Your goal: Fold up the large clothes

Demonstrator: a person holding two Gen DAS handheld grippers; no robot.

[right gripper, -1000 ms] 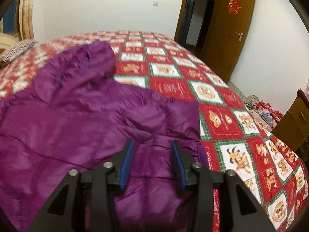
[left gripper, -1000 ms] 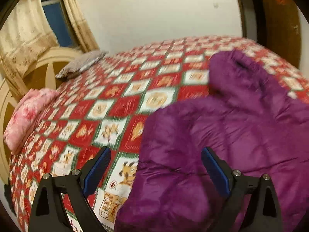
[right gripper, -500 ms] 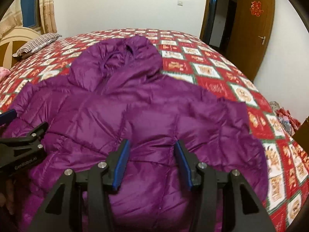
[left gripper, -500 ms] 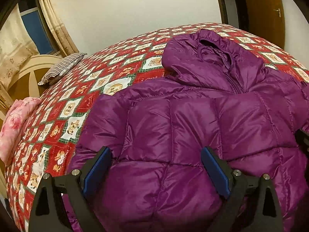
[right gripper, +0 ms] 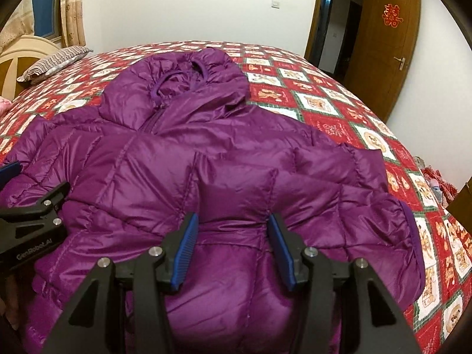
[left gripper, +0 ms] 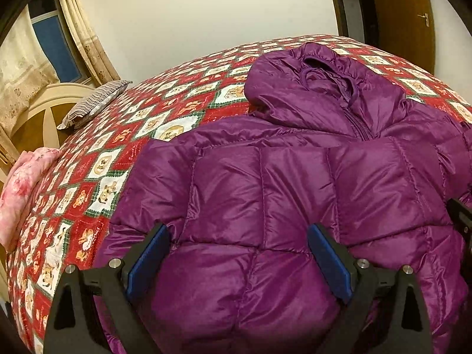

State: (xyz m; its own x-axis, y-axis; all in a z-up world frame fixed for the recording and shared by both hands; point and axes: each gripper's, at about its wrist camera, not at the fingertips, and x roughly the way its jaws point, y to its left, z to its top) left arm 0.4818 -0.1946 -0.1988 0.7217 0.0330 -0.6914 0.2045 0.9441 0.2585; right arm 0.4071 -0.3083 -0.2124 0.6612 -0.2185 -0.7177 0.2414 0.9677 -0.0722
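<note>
A purple quilted jacket (left gripper: 265, 191) lies spread face up on the bed, hood (left gripper: 318, 85) at the far end, zip closed. My left gripper (left gripper: 239, 244) hovers over its near left part, open wide, with nothing pinched between the blue pads. In the right wrist view the jacket (right gripper: 206, 135) fills the middle. My right gripper (right gripper: 233, 236) is half closed, and a raised ridge of the jacket's near part stands pinched between its pads. The left gripper (right gripper: 32, 221) shows at that view's left edge. A sleeve cuff (right gripper: 410, 230) lies to the right.
The bed has a red, white and green patterned cover (right gripper: 354, 112). A striped pillow (left gripper: 97, 103) and a pink quilt (left gripper: 23, 183) lie by the cream headboard (left gripper: 44, 112) on the left. A wooden door (right gripper: 380, 59) and clothes on the floor (right gripper: 436, 185) are to the right.
A second ago the jacket was bunched off to one side and blurred. It now lies spread and centred under both grippers, which have sunk slightly. Little differs from half a second ago.
</note>
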